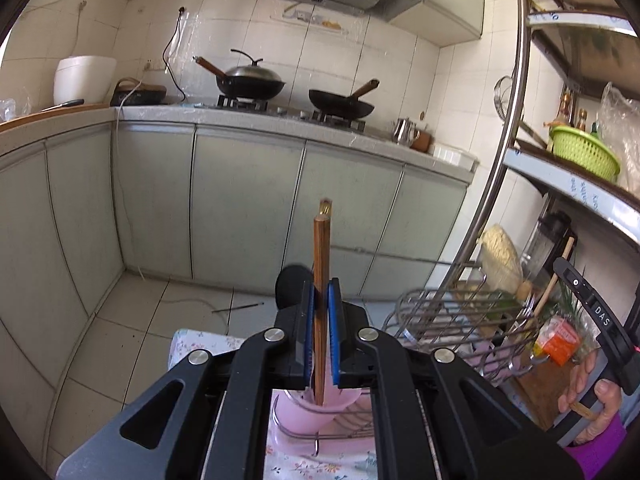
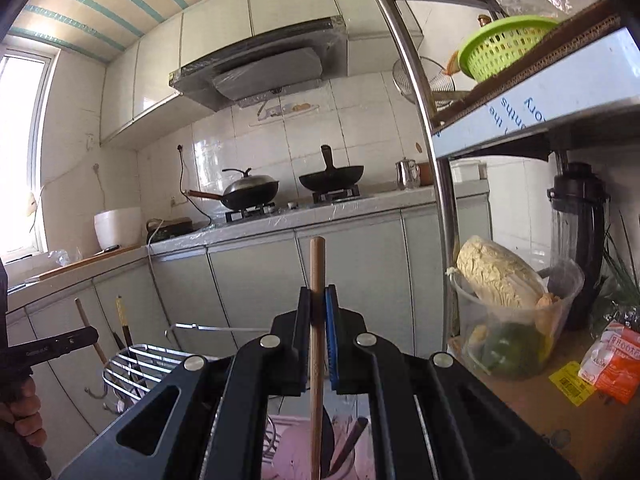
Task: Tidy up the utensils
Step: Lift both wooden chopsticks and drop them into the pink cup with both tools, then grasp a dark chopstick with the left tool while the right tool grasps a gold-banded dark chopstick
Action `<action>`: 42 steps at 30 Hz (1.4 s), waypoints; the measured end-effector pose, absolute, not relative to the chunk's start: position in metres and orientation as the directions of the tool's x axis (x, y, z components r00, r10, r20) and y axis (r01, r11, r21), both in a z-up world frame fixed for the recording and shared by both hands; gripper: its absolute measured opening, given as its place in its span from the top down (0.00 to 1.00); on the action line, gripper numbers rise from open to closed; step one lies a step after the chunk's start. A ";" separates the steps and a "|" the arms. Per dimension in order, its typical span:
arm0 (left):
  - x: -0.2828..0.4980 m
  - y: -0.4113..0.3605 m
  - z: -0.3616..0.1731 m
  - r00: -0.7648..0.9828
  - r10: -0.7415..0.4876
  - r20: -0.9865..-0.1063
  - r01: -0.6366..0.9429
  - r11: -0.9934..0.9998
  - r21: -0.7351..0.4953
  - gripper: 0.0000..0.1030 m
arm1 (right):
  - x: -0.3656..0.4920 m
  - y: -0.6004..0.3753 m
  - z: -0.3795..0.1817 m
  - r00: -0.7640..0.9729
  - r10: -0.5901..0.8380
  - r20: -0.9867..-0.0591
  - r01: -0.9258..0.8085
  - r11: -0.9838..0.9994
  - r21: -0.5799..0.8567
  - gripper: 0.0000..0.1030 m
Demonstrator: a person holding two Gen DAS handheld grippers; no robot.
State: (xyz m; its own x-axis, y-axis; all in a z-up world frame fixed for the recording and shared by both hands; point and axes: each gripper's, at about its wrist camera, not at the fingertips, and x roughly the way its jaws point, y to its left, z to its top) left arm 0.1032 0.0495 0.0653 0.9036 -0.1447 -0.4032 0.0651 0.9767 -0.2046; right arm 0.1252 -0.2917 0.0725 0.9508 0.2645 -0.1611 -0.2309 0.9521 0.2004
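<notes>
**Both claws clamped on upright sticks above the pink cup**

The left gripper (image 1: 320,300) has its blue-padded jaws drawn in almost fully on a pair of dark brown wooden chopsticks (image 1: 321,264). The chopsticks stand upright, their square tops rising well above the jaws, and their lower ends reach down into the pale pink plastic cup (image 1: 304,404) directly beneath the claw. The cup sits inside a thin chrome wire ring holder (image 1: 320,434) over a floral-printed tablecloth (image 1: 188,344).

The right gripper (image 2: 319,308) is likewise closed to a narrow gap — on a single light, round wooden stick (image 2: 317,320), held upright, its rounded top above the jaws and its lower part running down in front of the pink cup (image 2: 288,452). Whether its tip touches the cup cannot be told. Dark utensil handles (image 2: 352,440) lean inside the cup just beside the stick.

Right of the cup in the left view, and left of it in the right view, stands a chrome wire utensil rack (image 1: 448,312) holding a few long handles. Farther to the right of the cup, on the wooden shelf surface (image 2: 540,412), stands a clear plastic tub with a pale cabbage (image 2: 500,276), and beyond it a dark blender jug (image 2: 576,240). A green perforated plastic basket (image 2: 504,46) sits on the shelf above. Well behind the cup — across the tiled floor — two black woks (image 1: 340,102) rest on the gas hob.
</notes>
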 end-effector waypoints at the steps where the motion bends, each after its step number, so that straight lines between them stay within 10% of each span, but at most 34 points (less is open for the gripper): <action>1: 0.105 0.050 0.061 0.898 -0.142 -0.415 0.060 0.977 -0.205 0.94 | 0.125 -0.291 0.068 0.947 0.266 -0.179 -0.230 0.953 0.199 0.93; 6: 0.104 0.058 0.058 0.891 -0.154 -0.428 0.050 0.968 -0.244 0.92 | 0.126 -0.293 0.056 0.921 0.284 -0.265 -0.236 0.951 0.199 0.83; 8: 0.098 0.060 0.065 0.900 -0.152 -0.408 0.052 0.968 -0.247 0.82 | 0.123 -0.296 0.055 0.917 0.293 -0.272 -0.240 0.947 0.212 0.63; 23: 0.031 0.055 0.096 0.927 -0.211 -0.310 0.124 0.953 -0.277 0.70 | 0.061 -0.328 0.073 0.934 0.251 -0.256 -0.178 0.944 0.276 0.60; 42: 0.058 -0.035 -0.100 0.311 -0.422 -0.852 0.132 0.907 -0.401 0.71 | 0.051 -0.296 -0.055 0.573 0.440 -0.692 -0.188 0.892 0.412 0.60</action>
State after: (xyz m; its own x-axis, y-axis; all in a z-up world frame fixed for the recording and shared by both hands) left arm 0.0576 -0.0354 -0.1004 0.3114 -0.4218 -0.8515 0.1315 0.9066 -0.4009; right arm 0.0510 -0.2959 -0.0547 0.5726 0.4401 -0.6917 -0.1878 0.8917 0.4119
